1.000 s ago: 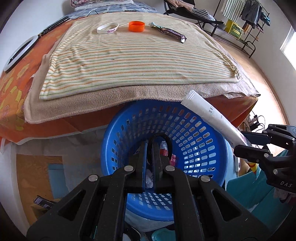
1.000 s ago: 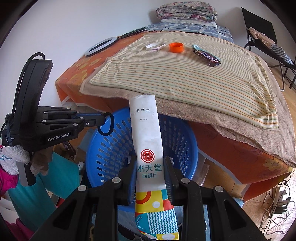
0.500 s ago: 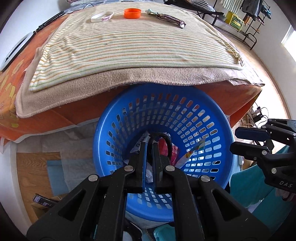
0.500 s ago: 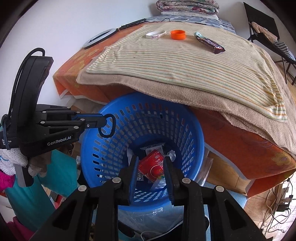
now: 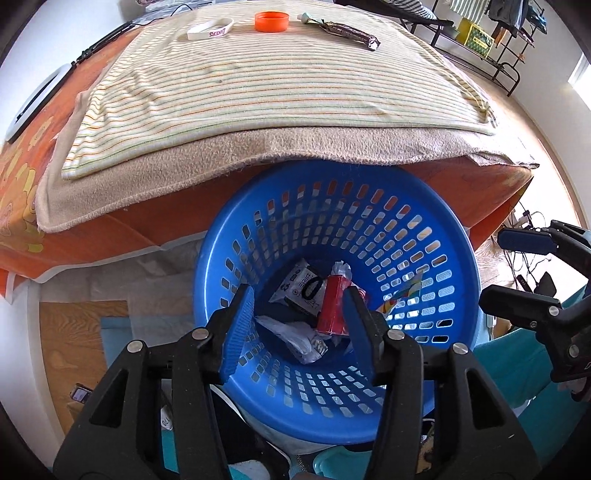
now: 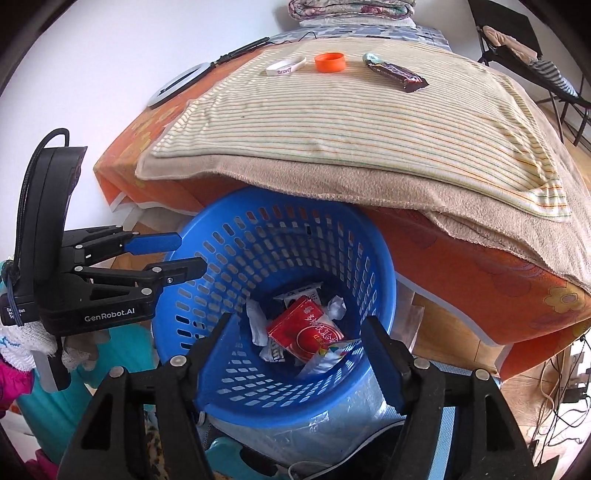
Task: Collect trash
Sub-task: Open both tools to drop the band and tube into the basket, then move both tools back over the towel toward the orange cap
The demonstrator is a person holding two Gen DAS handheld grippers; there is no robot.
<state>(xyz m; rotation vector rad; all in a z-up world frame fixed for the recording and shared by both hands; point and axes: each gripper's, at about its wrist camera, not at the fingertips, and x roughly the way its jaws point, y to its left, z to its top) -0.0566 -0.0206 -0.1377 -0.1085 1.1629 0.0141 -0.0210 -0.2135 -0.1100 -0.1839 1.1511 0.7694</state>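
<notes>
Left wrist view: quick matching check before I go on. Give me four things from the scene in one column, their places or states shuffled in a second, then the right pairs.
Things:
1. orange cap
2. red packet
3. blue basket
4. left gripper

Places or states:
A. fingers apart, nothing between them
B. lying at the bottom of the basket
C. on the striped cloth, between the white wristband and the dark wrapper
D. partly under the edge of the beige towel

Pairs: 1-C, 2-B, 3-D, 4-A

basket [image 5: 334, 398]: blue, perforated, round, beside the bed, holding a red packet [image 6: 306, 334] and crumpled white wrappers
candy bar wrapper [image 6: 397, 75]: dark, flat on striped cloth
cap [image 6: 330, 61]: orange
wristband [image 6: 286, 66]: white
</notes>
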